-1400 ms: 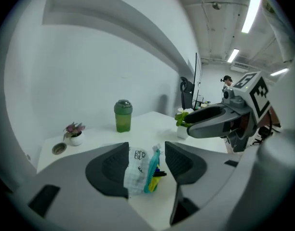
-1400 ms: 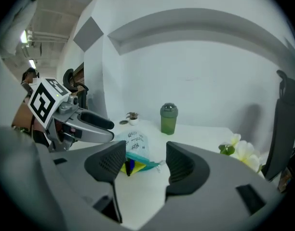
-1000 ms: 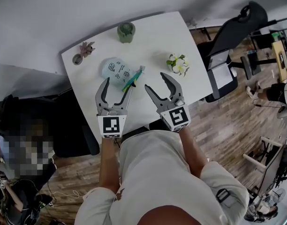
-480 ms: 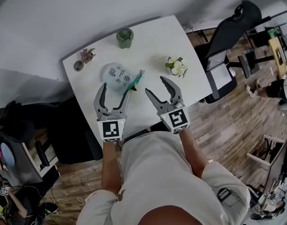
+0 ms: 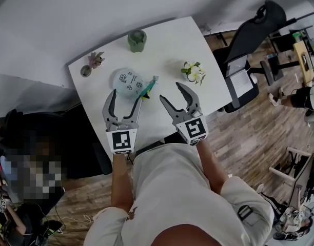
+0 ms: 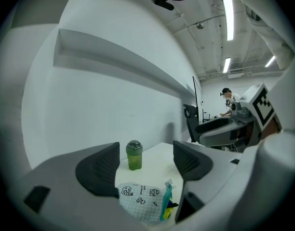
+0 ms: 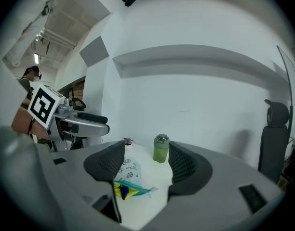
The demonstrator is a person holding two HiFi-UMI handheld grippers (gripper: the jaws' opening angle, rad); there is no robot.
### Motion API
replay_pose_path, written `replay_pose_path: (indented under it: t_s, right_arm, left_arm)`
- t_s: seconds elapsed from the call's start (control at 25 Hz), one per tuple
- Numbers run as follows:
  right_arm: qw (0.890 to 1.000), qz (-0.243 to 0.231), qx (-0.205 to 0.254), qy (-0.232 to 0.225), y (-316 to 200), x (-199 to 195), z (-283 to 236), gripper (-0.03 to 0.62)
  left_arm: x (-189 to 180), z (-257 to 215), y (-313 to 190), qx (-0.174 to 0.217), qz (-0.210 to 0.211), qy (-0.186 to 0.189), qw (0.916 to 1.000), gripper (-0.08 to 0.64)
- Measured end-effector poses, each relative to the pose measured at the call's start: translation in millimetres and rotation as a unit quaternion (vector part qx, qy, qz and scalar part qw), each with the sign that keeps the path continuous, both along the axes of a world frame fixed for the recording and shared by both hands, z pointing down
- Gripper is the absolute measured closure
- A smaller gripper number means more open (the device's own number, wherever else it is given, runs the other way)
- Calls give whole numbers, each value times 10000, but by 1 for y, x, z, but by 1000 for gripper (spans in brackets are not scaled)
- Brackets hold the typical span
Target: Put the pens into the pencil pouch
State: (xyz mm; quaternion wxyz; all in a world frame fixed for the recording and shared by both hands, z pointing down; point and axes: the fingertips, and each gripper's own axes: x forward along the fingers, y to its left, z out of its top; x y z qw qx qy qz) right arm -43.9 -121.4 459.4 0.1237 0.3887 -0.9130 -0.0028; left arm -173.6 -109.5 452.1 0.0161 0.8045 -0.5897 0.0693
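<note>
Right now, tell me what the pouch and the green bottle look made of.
Pouch: likely soft fabric, matte, pale with small printed pictures; it sags rounded and has a teal zipper edge. Green bottle: probably plastic, with a smooth light-green body and a darker lid.

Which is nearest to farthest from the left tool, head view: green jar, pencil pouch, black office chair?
1. Pencil pouch: on the table, just ahead of the left tool.
2. Green jar: beyond the pouch, near the table's far edge.
3. Black office chair: off the table, far to the right.
</note>
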Motion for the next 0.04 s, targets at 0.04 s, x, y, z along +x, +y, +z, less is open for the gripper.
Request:
replay_pose_path:
  t_s: [0.04]
  right_arm:
    - [10000,-2,-3,0,-1,0,0,318]
  left_arm:
    - [0,1,-1,-11,-5,-7,10000,213]
